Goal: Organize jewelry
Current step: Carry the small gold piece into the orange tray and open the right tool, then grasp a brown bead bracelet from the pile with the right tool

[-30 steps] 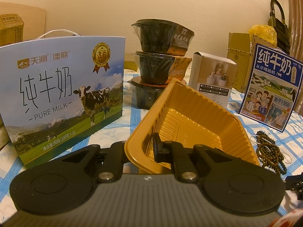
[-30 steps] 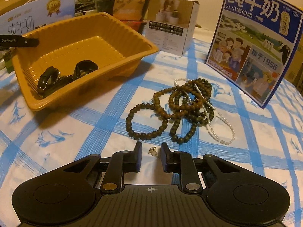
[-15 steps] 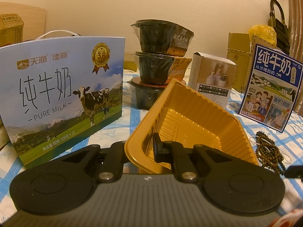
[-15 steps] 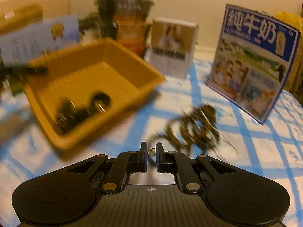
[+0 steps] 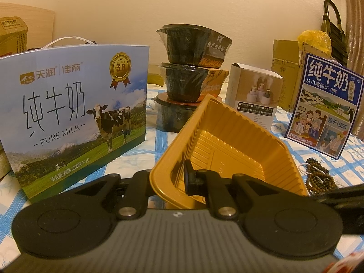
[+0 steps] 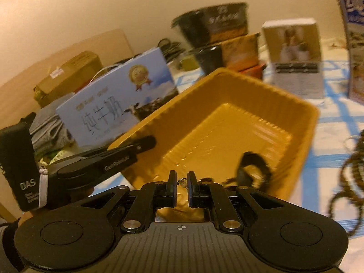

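Observation:
A yellow plastic tray (image 5: 227, 141) stands tilted on the blue-checked cloth. My left gripper (image 5: 168, 177) is shut on its near rim, one finger inside and one outside. In the right wrist view my right gripper (image 6: 182, 177) hangs over the tray's (image 6: 227, 125) near edge, shut on a small pale earring (image 6: 182, 182) pinched between its tips. Dark bracelets (image 6: 252, 168) lie inside the tray. A tangle of brown bead strings with a pearl strand (image 5: 318, 177) lies on the cloth to the tray's right. The left gripper's finger (image 6: 141, 145) shows on the rim.
A large milk carton box (image 5: 72, 113) stands to the left, with stacked black bowls (image 5: 191, 68) behind the tray. A small white box (image 5: 254, 97) and a blue milk box (image 5: 327, 107) stand to the right. A wall closes off the back.
My right gripper has risen from the cloth beside the beads and swung left over the tray, rolling as it went, with the small earring between its tips. The left gripper and tray stayed still.

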